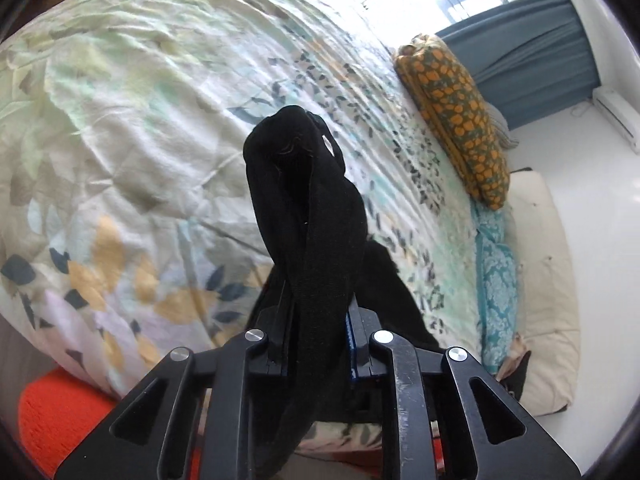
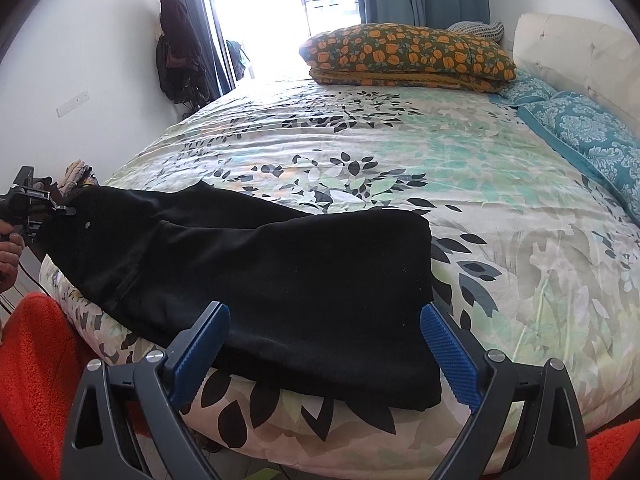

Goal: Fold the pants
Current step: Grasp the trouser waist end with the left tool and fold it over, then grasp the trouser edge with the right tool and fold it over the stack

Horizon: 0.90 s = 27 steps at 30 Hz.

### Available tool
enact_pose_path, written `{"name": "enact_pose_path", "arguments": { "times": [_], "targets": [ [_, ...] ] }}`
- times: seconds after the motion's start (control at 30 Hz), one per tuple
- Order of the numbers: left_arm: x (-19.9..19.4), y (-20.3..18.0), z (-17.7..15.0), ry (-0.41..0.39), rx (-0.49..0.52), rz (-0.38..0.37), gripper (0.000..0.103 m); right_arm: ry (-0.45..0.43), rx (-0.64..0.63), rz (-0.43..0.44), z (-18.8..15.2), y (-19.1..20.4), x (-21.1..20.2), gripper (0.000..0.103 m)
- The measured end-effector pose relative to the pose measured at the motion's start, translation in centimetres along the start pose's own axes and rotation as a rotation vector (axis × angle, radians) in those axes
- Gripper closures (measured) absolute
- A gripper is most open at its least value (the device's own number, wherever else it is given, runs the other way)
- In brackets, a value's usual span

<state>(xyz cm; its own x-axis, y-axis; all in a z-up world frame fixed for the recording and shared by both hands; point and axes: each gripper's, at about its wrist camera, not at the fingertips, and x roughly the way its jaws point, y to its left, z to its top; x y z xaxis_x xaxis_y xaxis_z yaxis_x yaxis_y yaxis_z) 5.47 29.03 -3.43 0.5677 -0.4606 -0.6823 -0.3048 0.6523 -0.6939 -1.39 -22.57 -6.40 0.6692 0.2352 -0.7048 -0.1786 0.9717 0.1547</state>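
Two grippers | left gripper [image 1: 316, 332]: black fingers clamped on a bunched, twisted fold of the soft black pants [image 2: 256, 264] | right gripper [image 2: 324, 344]: ribbed blue fingers [image 2: 450, 360] wide apart, straddling the flat cloth | pants lie on the bed's [image 2: 500, 220] rumpled leaf-print quilt, near edge

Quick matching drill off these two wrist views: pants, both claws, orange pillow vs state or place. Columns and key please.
1 left claw
2 right claw
3 black pants
4 orange-flowered pillow

A open, pads either side of the pants hem
B far end of the bed, near the window
C shut on bunched black fabric
D lying along the near bed edge

Pairs: 1-C, 2-A, 3-D, 4-B
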Motion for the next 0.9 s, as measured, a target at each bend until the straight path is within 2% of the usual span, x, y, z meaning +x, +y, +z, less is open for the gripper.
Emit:
{"name": "enact_pose_path", "arguments": {
  "times": [0.07, 0.17, 0.23, 0.3, 0.37, 0.43, 0.47, 0.53, 0.57, 0.6, 0.63, 0.7, 0.73, 0.77, 0.83, 0.9],
  "targets": [
    [0.0, -3.9, -1.7, 0.020, 0.020, -0.062, 0.085, -0.014, 0.037, 0.008, 0.2, -0.7, 0.0, 0.007],
    [1.5, -10.2, -4.8, 0.037, 0.132, -0.063, 0.085, -0.031, 0.089, 0.038, 0.7, -1.9, 0.0, 0.007],
    [3.6, -13.7, -7.2, 0.064, 0.194, -0.075, 0.085, -0.041, 0.139, 0.104, 1.2, -2.6, 0.1, 0.007],
    [6.6, -16.6, -9.6, 0.098, 0.253, -0.068, 0.085, -0.045, 0.198, 0.212, 1.3, -3.2, 0.2, 0.007],
    [10.4, -18.5, -12.0, 0.151, 0.288, -0.051, 0.085, -0.045, 0.247, 0.284, 1.2, -3.6, 0.2, 0.007],
    [14.2, -20.0, -14.6, 0.181, 0.371, 0.013, 0.083, -0.041, 0.279, 0.330, 1.0, -3.8, 0.3, 0.007],
    [16.2, -20.7, -15.7, 0.197, 0.429, 0.059, 0.076, -0.039, 0.294, 0.353, 0.9, -3.9, 0.4, 0.007],
    [20.0, -21.0, -17.6, 0.291, 0.522, 0.115, 0.069, -0.035, 0.325, 0.406, 0.7, -4.2, 0.4, 0.007],
    [21.0, -20.8, -18.1, 0.347, 0.517, 0.089, 0.068, -0.032, 0.342, 0.434, 0.6, -4.5, 0.4, 0.007],
    [20.9, -20.6, -18.3, 0.375, 0.479, 0.031, 0.068, -0.029, 0.363, 0.463, 0.4, -4.8, 0.4, 0.007],
    [19.7, -20.5, -18.2, 0.377, 0.441, -0.022, 0.065, -0.026, 0.387, 0.485, 0.2, -5.2, 0.4, 0.007],
    [16.3, -20.8, -17.7, 0.331, 0.436, -0.101, 0.046, -0.029, 0.442, 0.526, -0.3, -6.2, 0.2, 0.007],
    [14.4, -21.0, -17.0, 0.283, 0.460, -0.113, 0.034, -0.032, 0.473, 0.547, -0.5, -6.7, 0.2, 0.007],
    [12.5, -21.0, -16.4, 0.225, 0.488, -0.110, 0.030, -0.035, 0.502, 0.564, -0.6, -7.1, 0.3, 0.007],
    [9.4, -20.1, -14.7, 0.132, 0.525, -0.064, 0.030, -0.035, 0.539, 0.581, -0.6, -7.7, 0.7, 0.007],
    [7.7, -17.9, -13.1, 0.067, 0.505, -0.003, 0.030, -0.020, 0.538, 0.611, -0.2, -7.3, 1.4, 0.007]
  ]
}}
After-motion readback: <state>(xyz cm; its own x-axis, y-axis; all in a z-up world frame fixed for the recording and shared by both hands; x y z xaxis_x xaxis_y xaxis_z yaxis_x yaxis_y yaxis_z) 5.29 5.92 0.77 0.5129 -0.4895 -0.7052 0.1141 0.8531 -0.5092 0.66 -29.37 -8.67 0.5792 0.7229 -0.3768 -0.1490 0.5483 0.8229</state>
